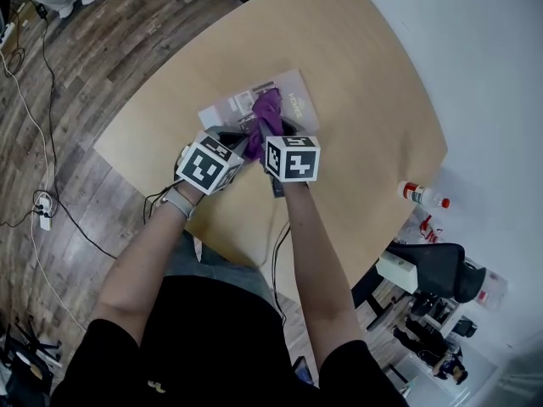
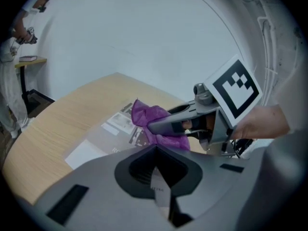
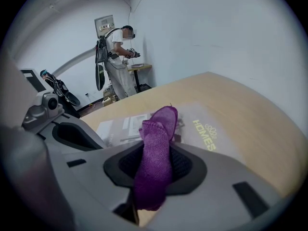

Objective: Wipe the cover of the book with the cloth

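Now the cloth [image 3: 161,124] is pinched in the right gripper [image 3: 155,170] over the book [image 3: 211,129], its near edge clamped by the left gripper [image 2: 156,177]. Wiping is judged underway, unfinished.

I wear a black short-sleeved shirt [image 1: 227,346] and a pale wrist strap [image 1: 177,202]. My grey plastic left gripper [image 2: 155,150] and right gripper [image 3: 156,147] each bear a white cube [image 1: 208,166] with black square markers.

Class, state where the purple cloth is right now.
Head view, middle of the table: the cloth is pinched in the right gripper, its free end lying on the book.
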### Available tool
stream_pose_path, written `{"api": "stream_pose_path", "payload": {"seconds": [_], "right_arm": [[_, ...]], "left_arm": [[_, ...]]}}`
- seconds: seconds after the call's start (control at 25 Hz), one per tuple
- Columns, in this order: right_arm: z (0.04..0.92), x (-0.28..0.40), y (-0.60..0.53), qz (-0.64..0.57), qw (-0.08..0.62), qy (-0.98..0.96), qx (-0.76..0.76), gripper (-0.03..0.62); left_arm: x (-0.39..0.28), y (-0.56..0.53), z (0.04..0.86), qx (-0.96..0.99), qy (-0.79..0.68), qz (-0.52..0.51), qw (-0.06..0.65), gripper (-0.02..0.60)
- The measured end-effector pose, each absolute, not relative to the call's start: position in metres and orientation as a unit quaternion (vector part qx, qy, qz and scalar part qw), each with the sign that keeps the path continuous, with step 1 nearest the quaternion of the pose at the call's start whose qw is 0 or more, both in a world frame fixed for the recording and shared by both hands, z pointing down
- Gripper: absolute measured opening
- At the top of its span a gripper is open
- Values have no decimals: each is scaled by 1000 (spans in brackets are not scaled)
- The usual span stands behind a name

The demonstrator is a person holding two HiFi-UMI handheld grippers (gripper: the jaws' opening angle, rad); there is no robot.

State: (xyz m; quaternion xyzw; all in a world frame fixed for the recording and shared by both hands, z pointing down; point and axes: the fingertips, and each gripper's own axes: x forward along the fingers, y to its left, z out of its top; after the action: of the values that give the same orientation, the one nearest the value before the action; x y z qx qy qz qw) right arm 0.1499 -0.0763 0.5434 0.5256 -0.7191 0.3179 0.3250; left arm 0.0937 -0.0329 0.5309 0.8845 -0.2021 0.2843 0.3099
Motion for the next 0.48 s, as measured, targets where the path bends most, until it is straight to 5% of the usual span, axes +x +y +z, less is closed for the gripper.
{"api": "stream_pose_path", "payload": {"seconds": [0.48], "right_arm": [[542, 129, -117, 305, 345, -756, 466, 132]], "left_arm": [[96, -30, 532, 888, -182, 304, 292, 20]]}}
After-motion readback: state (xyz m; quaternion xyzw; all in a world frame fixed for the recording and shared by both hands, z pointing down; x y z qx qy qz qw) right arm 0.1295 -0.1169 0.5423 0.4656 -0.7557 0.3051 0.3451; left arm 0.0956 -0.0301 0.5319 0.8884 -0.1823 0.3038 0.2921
